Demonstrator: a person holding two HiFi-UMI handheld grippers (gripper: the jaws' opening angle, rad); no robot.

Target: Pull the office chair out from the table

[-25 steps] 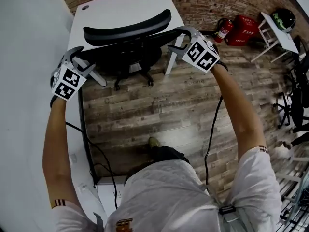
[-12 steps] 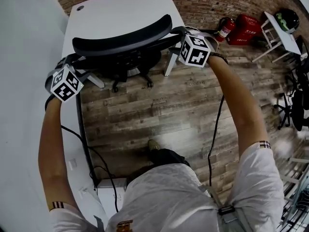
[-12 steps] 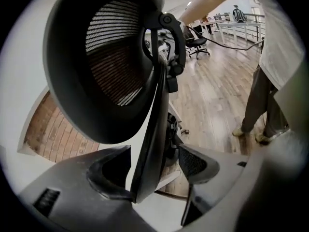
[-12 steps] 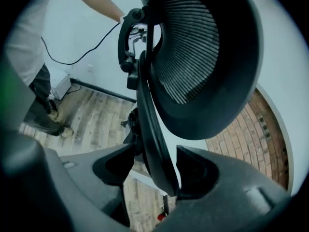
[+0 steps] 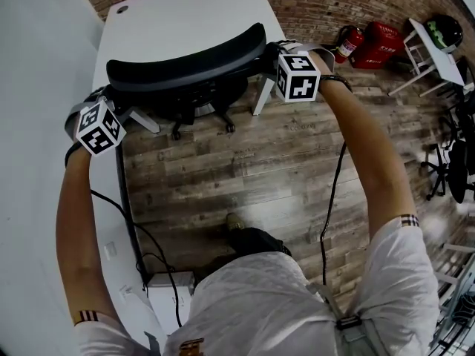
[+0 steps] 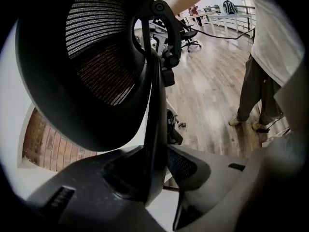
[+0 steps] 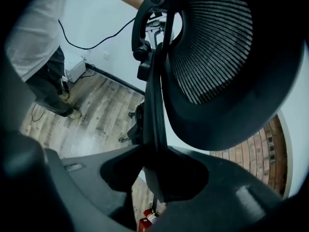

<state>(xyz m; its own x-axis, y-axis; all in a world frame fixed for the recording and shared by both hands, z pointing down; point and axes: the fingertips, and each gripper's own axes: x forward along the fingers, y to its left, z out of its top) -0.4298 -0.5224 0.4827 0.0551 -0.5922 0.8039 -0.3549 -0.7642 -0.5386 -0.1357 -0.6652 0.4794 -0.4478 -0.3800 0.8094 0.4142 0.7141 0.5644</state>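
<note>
A black office chair (image 5: pixel 185 59) with a mesh backrest stands tucked against the white table (image 5: pixel 185 10). My left gripper (image 5: pixel 110 93) is at the backrest's left end and my right gripper (image 5: pixel 269 50) at its right end. The left gripper view shows the backrest's black edge (image 6: pixel 153 110) running down between the left gripper's (image 6: pixel 154 173) jaws, which have just been closing and now clamp it. In the right gripper view the same holds: the backrest's rim (image 7: pixel 153 105) is pinched in my right gripper (image 7: pixel 157 170). The mesh (image 7: pixel 217 52) fills the upper part of that view.
A white wall (image 5: pixel 37 87) runs along the left. A red fire extinguisher (image 5: pixel 345 43) and a red box (image 5: pixel 377 41) stand by the brick wall. A white stand (image 5: pixel 427 47) and other chairs (image 5: pixel 456 154) are at the right. Cables (image 5: pixel 141 236) and my foot (image 5: pixel 236 219) are on the wood floor.
Both grippers have come down onto the ends of the chair's backrest. Their jaws, open before, have closed on its edges.
</note>
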